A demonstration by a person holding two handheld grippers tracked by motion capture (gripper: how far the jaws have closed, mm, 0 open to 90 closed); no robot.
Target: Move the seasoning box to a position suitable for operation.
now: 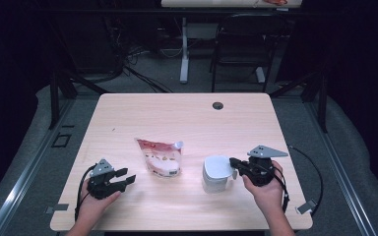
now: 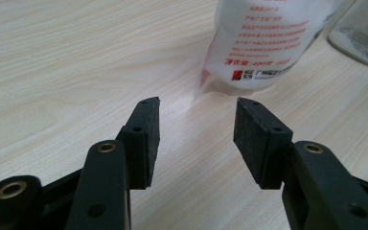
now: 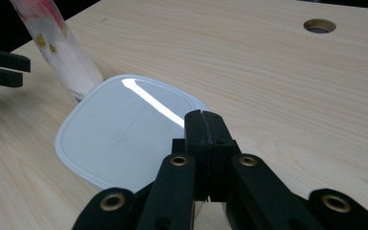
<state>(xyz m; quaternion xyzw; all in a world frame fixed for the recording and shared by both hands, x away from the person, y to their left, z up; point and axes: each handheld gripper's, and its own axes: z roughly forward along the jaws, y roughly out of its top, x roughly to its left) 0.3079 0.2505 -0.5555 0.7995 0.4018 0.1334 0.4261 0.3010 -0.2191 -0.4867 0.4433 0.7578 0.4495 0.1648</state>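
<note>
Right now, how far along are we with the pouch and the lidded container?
Early stage. Done: nothing visible; the lid sits on the container and the pouch stands untouched. In hand: the right gripper is shut at the lid's edge; whether it pinches a tab is unclear. The left gripper is open, short of the pouch. Left: everything else.

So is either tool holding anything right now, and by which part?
The right tool is shut at the container's white lid edge; whether it pinches a tab cannot be told. The left tool is open and empty.

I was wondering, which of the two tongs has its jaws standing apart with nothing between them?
The left tongs: their jaws stand open, aimed at the pouch. The right tongs are shut, jaws pressed together at the white container lid.
</note>
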